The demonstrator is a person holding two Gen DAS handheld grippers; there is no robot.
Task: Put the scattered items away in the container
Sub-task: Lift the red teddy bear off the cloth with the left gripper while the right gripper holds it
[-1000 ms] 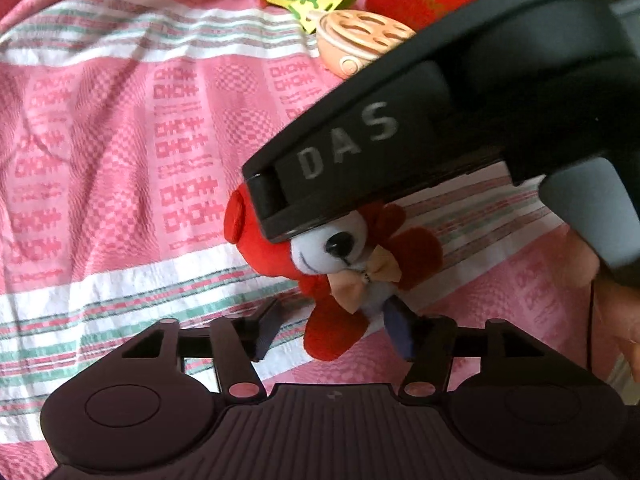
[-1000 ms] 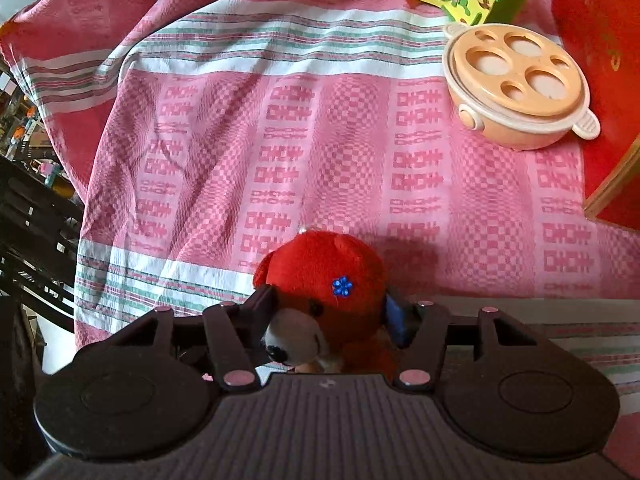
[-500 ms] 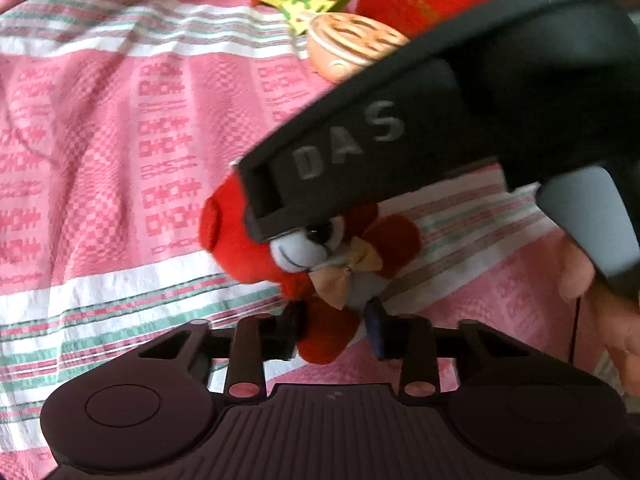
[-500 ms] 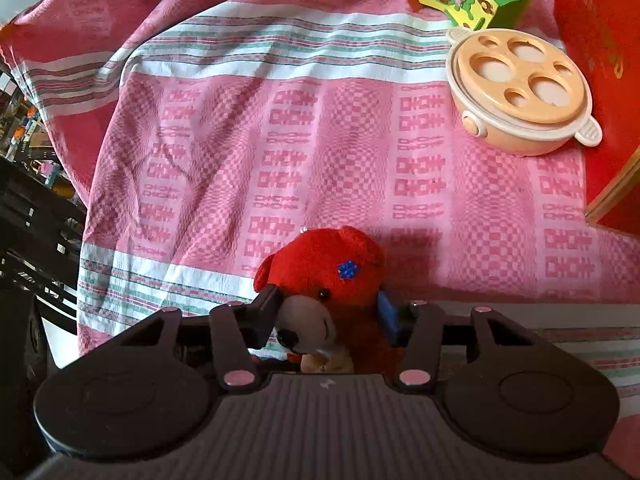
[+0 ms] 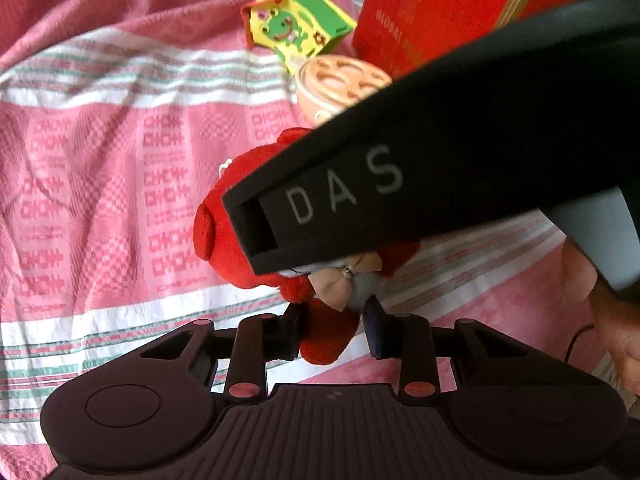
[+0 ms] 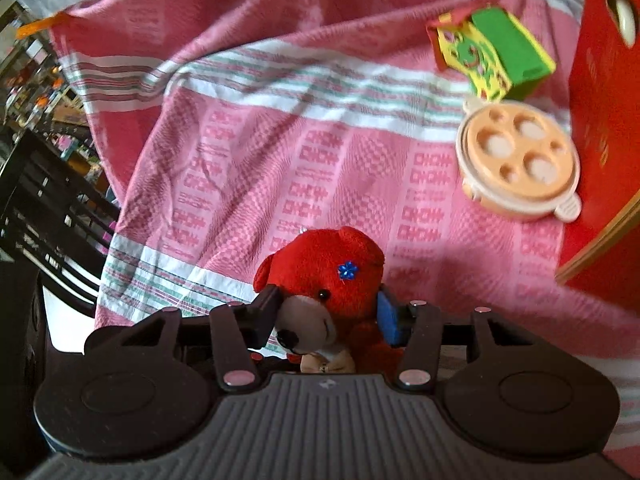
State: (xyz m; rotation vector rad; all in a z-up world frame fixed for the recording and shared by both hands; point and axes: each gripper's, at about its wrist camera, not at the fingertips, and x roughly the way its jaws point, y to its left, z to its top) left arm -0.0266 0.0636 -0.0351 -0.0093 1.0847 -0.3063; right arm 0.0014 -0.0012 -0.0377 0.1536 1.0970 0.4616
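A red plush bear (image 5: 224,236) with a tan bow hangs a little above the pink cloth, gripped at both ends. My left gripper (image 5: 334,330) holds its lower leg; the jaws are closing and the pads press the leg from both sides. My right gripper (image 6: 327,314) is shut on the bear's head (image 6: 320,264), one pad on the snout side and one behind the ear. In the left wrist view the right gripper's black body (image 5: 360,192) crosses over the bear and hides its face. The red box (image 6: 608,120) stands at the far right.
A frog-printed green and yellow box (image 6: 492,52) and a peach toy pot with a holed lid (image 6: 520,156) lie on the cloth beside the red box (image 5: 440,12). A person's hand (image 5: 616,320) holds the right gripper. Dark furniture (image 6: 40,200) stands past the cloth's left edge.
The left jaws closed from wide apart onto the bear's leg. Both grippers rose and the bear came up off the cloth with them; the box and toys now sit lower in both views.
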